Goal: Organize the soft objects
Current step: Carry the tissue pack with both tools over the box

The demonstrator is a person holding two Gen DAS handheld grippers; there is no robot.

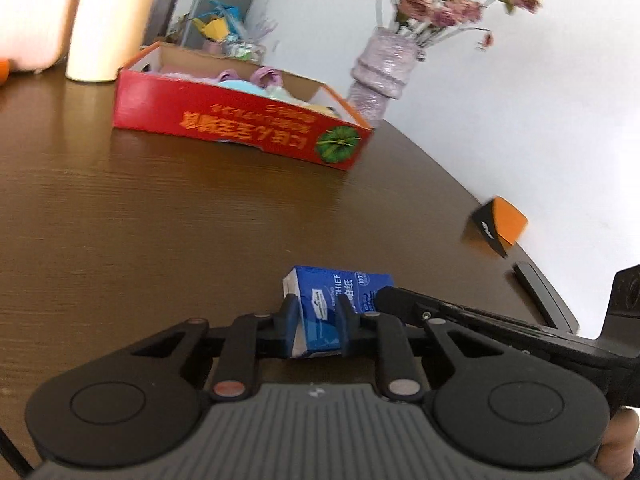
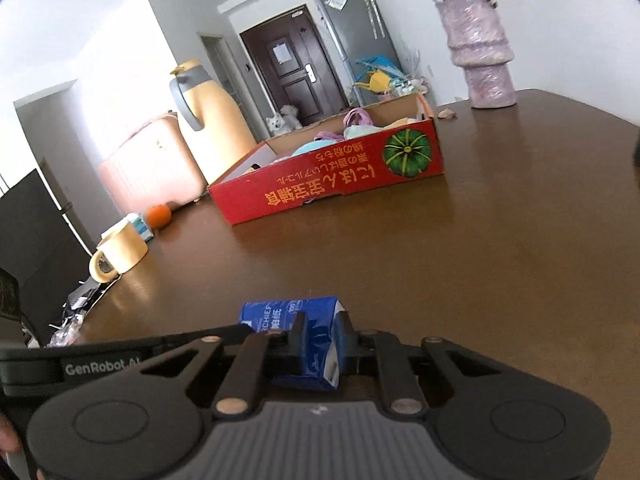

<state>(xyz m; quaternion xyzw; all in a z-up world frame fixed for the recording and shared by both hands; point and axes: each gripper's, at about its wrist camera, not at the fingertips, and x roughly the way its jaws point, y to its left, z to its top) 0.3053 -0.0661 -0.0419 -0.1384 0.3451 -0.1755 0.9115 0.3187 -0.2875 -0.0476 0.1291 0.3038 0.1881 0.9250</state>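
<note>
A small blue tissue pack [image 1: 320, 292] lies on the dark wooden table [image 1: 160, 220] close in front of me. My left gripper [image 1: 318, 310] is shut on it, with the blue pads pressing its two sides. The right gripper's black finger [image 1: 394, 298] comes in from the right and touches the pack's far end. In the right wrist view the same pack [image 2: 272, 312] is pinched by my right gripper [image 2: 322, 322], with the left gripper's body at the lower left. Further back stands a red cardboard box [image 1: 224, 118] [image 2: 320, 192] that holds several pastel soft things [image 1: 240, 84] [image 2: 320, 146].
Behind the box stand a pink vase with flowers [image 1: 380, 76] [image 2: 482, 56] and a cream thermos jug [image 1: 108, 20] [image 2: 208, 116]. An orange-and-black block [image 1: 500, 224] lies at the table's right edge. A yellow mug [image 2: 120, 254] and an orange [image 2: 158, 216] sit at its left edge.
</note>
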